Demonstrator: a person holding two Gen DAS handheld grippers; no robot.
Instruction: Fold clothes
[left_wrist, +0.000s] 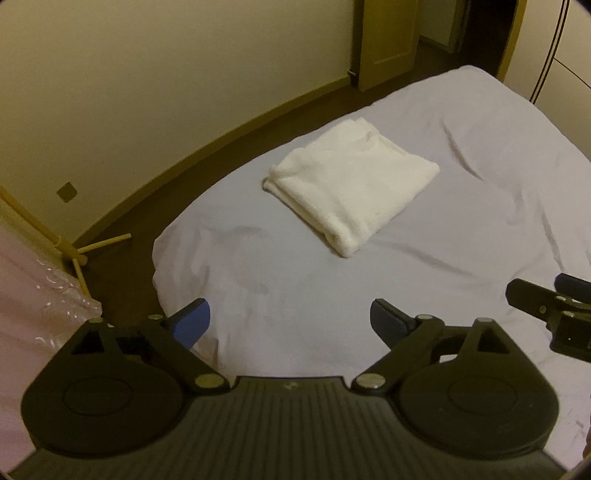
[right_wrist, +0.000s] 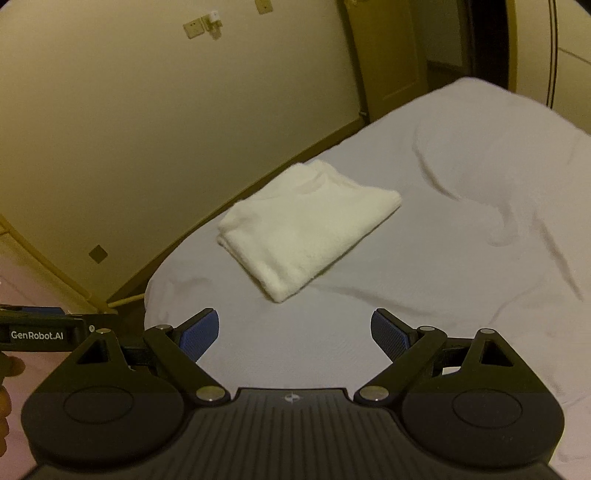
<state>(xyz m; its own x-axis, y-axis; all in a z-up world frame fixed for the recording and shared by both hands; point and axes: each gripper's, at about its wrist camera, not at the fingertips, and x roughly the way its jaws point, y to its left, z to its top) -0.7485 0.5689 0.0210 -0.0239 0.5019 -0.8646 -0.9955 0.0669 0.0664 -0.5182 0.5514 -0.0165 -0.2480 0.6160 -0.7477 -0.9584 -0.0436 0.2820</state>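
The white fluffy garment lies folded mid-frame on the bed, probably done. The left gripper and right gripper are wide open at the bottom, holding nothing.

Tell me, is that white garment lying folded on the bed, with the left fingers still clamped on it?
Not quite. The garment lies folded on the bed, but the left gripper is open and apart from it, as the left wrist view shows.

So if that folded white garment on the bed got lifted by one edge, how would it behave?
The folded white garment would probably go floppy and unfold: its stacked layers lie loose at the near edge. Its fleecy surface suggests pads would grip, not slip. It looks light, barely denting the bed sheet.
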